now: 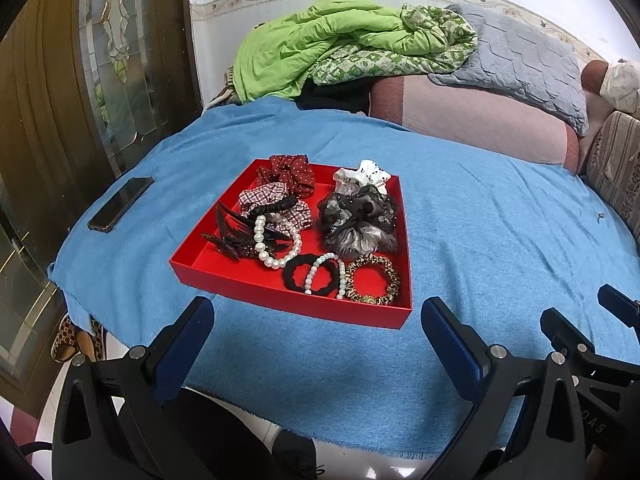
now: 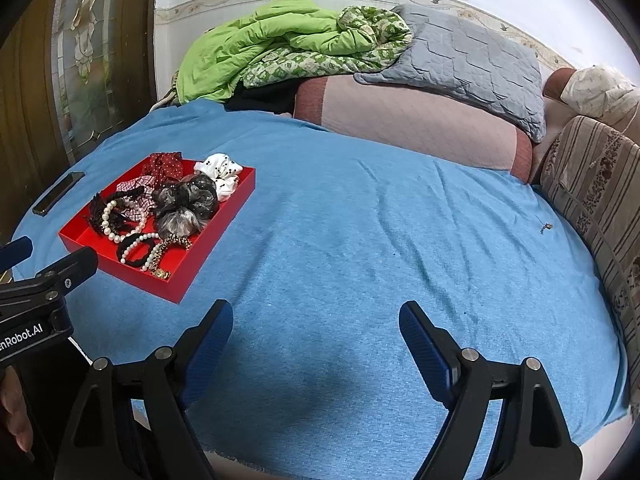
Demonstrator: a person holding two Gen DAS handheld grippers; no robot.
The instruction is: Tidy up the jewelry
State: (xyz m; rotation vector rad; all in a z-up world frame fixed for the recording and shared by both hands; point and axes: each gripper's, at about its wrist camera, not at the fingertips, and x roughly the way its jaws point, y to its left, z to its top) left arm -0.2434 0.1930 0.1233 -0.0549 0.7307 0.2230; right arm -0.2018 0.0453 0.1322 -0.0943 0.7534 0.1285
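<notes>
A red tray (image 1: 288, 304) sits on the blue cloth (image 1: 480, 240), just beyond my left gripper (image 1: 316, 312), which stands open and empty. In the tray lie a pearl bracelet (image 1: 276, 260), a black hair tie (image 1: 298, 280), a leopard scrunchie (image 1: 374, 280), a black-grey scrunchie (image 1: 360, 220), a red dotted scrunchie (image 1: 292, 172), a white scrunchie (image 1: 364, 174) and a dark claw clip (image 1: 236, 236). My right gripper (image 2: 316, 312) hovers open over bare cloth, with the tray (image 2: 120, 276) off to its left. A tiny metallic piece (image 2: 545, 227) lies alone at the far right.
A black phone (image 1: 120, 204) lies on the cloth left of the tray. Behind are a green blanket (image 1: 340, 48), a grey pillow (image 1: 520, 64) and a pink bolster (image 2: 420, 124). A wooden glass door (image 1: 60, 120) stands at the left and a striped cushion (image 2: 592, 184) at the right.
</notes>
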